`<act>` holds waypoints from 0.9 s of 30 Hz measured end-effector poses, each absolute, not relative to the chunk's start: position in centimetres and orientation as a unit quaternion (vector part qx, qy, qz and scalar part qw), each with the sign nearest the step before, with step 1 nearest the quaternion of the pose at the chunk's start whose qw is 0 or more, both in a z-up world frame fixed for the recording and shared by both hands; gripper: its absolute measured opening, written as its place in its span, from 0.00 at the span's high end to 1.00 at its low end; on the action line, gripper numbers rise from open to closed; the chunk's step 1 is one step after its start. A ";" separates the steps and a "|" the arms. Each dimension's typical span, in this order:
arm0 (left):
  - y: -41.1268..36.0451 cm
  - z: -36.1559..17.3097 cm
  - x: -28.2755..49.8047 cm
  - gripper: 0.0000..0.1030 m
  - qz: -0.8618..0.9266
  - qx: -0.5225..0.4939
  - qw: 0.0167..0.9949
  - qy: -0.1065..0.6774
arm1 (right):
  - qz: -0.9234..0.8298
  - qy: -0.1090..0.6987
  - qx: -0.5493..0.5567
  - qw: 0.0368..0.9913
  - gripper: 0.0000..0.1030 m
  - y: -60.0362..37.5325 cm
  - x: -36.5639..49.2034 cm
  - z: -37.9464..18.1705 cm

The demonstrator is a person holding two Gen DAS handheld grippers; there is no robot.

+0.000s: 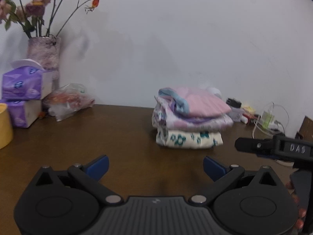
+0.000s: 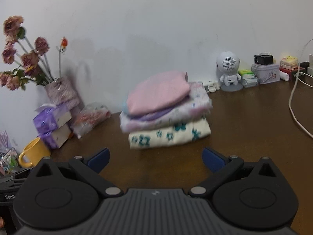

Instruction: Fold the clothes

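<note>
Folded stack of clothes sits on brown table, against the wall, well right of the flower vase. My left gripper and right gripper both spread wide, empty, hovering in front of the stack, not touching it.

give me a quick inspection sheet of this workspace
surface: brown wooden table, bare in front of both grippers
job's things: stack of folded clothes, pink piece on top, floral cream piece at the bottom
clutter: vase of dried roses, tissue packs, yellow mug, plastic bag, robot-shaped speaker, small tins and boxes
grippers: left gripper open, empty; right gripper open, empty
cables: white cable at the right
surroundings: plain white wall
</note>
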State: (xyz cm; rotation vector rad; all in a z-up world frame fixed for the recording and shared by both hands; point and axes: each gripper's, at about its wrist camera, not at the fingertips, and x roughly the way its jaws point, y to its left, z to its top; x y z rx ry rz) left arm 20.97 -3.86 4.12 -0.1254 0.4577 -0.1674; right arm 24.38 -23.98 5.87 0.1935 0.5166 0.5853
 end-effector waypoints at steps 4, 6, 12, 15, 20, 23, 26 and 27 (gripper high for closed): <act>-3.1 4.2 15.9 0.00 -0.083 -0.074 0.964 0.242 | 0.299 0.243 0.091 0.918 0.00 -25.3 19.4 6.0; -2.8 4.2 13.3 0.00 -0.089 -0.075 0.962 0.246 | 0.307 0.244 0.094 0.915 0.00 -26.2 17.1 5.8; -2.1 3.8 6.0 0.00 -0.097 -0.061 0.962 0.246 | 0.332 0.250 0.076 0.906 0.00 -27.7 10.4 4.6; -2.2 3.4 3.2 0.00 -0.087 -0.042 0.967 0.238 | 0.336 0.251 0.069 0.905 0.00 -28.3 7.4 4.0; -1.8 2.5 -0.4 0.00 -0.083 -0.040 0.968 0.233 | 0.320 0.250 0.051 0.912 0.00 -28.3 4.1 3.0; -1.2 2.1 -1.8 0.00 -0.078 -0.052 0.965 0.245 | 0.317 0.251 0.042 0.914 0.00 -28.0 2.3 2.3; -0.5 1.4 -3.0 0.00 -0.089 -0.067 0.964 0.242 | 0.323 0.255 0.039 0.911 0.00 -27.7 0.9 1.8; -0.5 1.2 -3.2 0.00 -0.090 -0.067 0.964 0.240 | 0.325 0.252 0.036 0.911 0.00 -27.5 0.6 1.6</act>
